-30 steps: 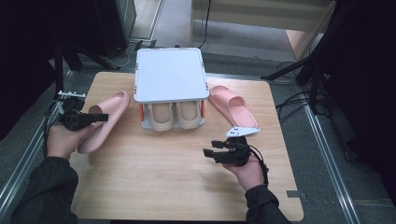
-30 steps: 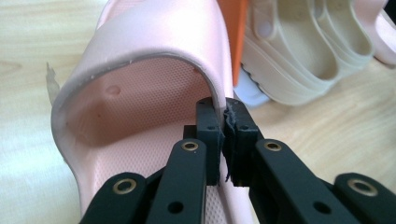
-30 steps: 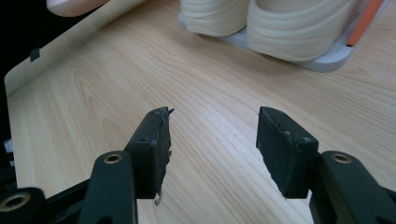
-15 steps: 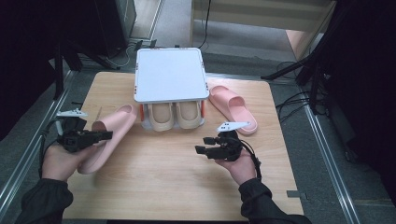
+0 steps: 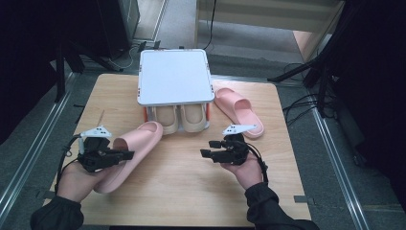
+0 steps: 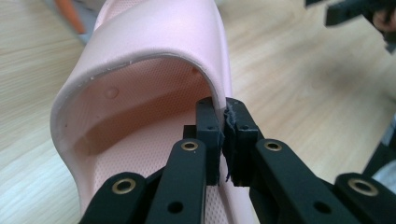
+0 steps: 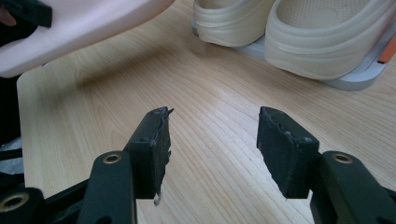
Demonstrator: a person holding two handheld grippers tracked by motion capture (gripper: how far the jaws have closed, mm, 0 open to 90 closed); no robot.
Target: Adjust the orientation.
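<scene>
Left gripper (image 5: 125, 155) clamped on pink slipper (image 5: 129, 151) strap edge, lower left of frame. Slipper long axis diagonal, toe toward rack (image 5: 174, 76) up-right. Right gripper (image 5: 207, 148) jaws apart, empty, right of slipper.

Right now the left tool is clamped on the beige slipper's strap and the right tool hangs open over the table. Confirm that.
Not quite: the left tool is clamped on the strap of a pink slipper, not a beige one, as the left gripper view shows. The beige slippers sit under the white rack. The right tool does hang open over the table.
</scene>
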